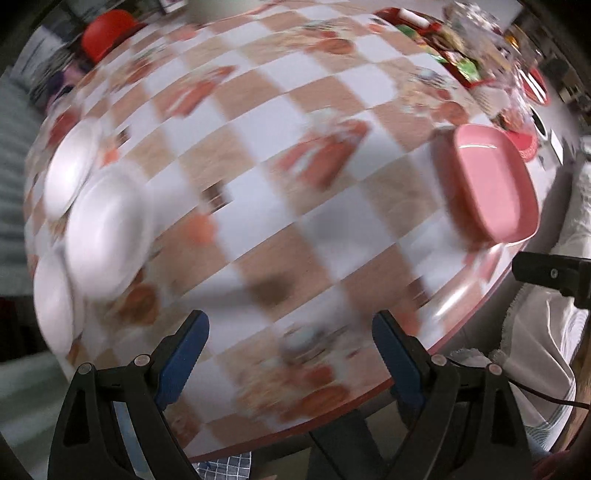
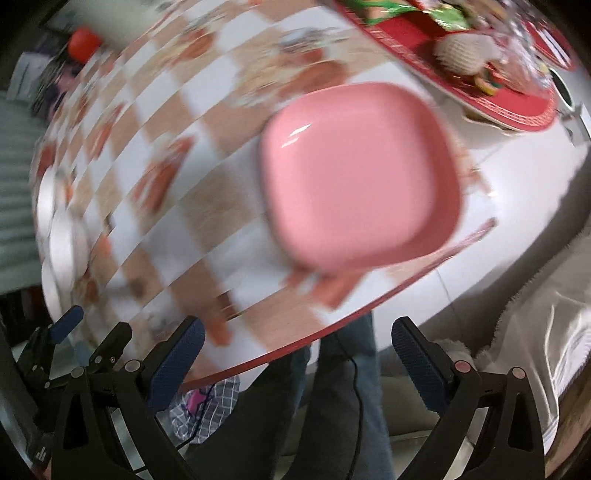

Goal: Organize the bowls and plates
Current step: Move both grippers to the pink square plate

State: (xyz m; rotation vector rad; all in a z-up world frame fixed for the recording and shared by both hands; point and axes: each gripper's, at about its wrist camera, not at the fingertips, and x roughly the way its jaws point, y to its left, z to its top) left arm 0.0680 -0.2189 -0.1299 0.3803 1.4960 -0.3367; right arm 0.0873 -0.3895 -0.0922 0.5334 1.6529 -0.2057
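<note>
A pink square plate (image 2: pixel 360 175) lies on the checkered tablecloth near the table's front right edge; it also shows at the right of the left wrist view (image 1: pixel 489 184). Several white round dishes (image 1: pixel 107 229) lie overlapping at the table's left side, and show as a thin white strip in the right wrist view (image 2: pixel 61 236). My left gripper (image 1: pixel 290 339) is open and empty above the table's near edge. My right gripper (image 2: pixel 295 350) is open and empty, just off the front edge, short of the pink plate. Both views are motion-blurred.
A red tray (image 2: pixel 480 85) with packets and a knitted item sits at the back right. A red stool (image 1: pixel 107 33) stands beyond the table's far left. The table's front edge (image 2: pixel 295 343) is red-trimmed. The left gripper's fingers (image 2: pixel 66 325) show at lower left.
</note>
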